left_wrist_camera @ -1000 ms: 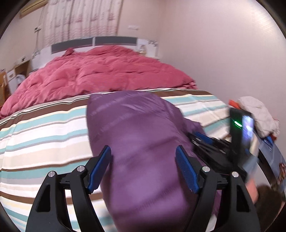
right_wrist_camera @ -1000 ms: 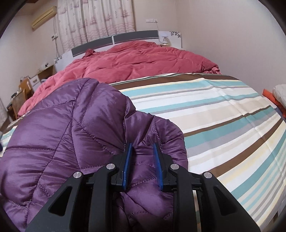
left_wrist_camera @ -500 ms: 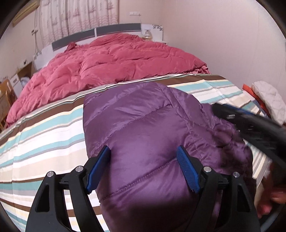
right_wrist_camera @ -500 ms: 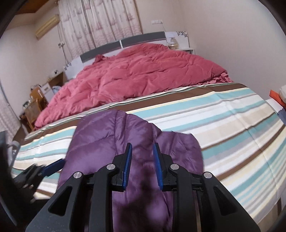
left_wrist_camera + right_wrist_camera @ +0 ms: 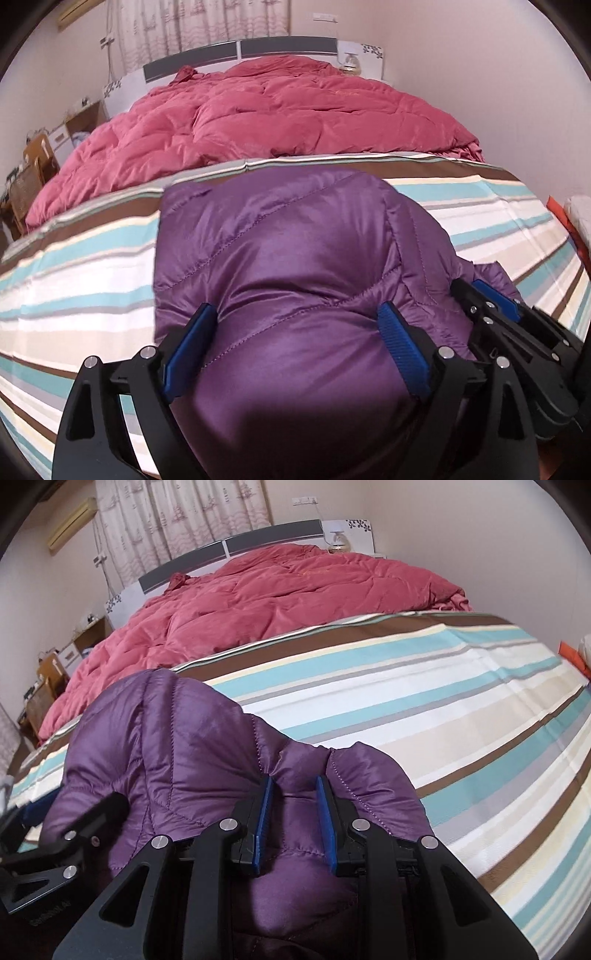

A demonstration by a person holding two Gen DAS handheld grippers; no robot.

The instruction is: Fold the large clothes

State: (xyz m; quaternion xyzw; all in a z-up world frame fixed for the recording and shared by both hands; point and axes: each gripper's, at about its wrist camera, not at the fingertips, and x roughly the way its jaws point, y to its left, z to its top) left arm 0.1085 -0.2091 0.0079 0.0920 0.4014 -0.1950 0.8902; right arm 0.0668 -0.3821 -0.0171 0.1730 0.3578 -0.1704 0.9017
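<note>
On the striped sheet (image 5: 424,701), purple jacket (image 5: 295,258) now lower, left gripper (image 5: 295,343) jaws wide, right gripper (image 5: 294,812) apparently still pinching it.

We see our right tongs (image 5: 294,805), blue-padded on black arms, closed narrowly on a pinched ridge of the glossy purple quilted down jacket (image 5: 177,753). The jacket lies bunched on the bed's striped sheet (image 5: 424,701) of teal, brown, cream and white bands. At lower left our left tongs (image 5: 70,834) press against the jacket's edge. Beyond lies a rumpled crimson quilted duvet (image 5: 280,594), below a grey-and-white headboard (image 5: 236,544).
</note>
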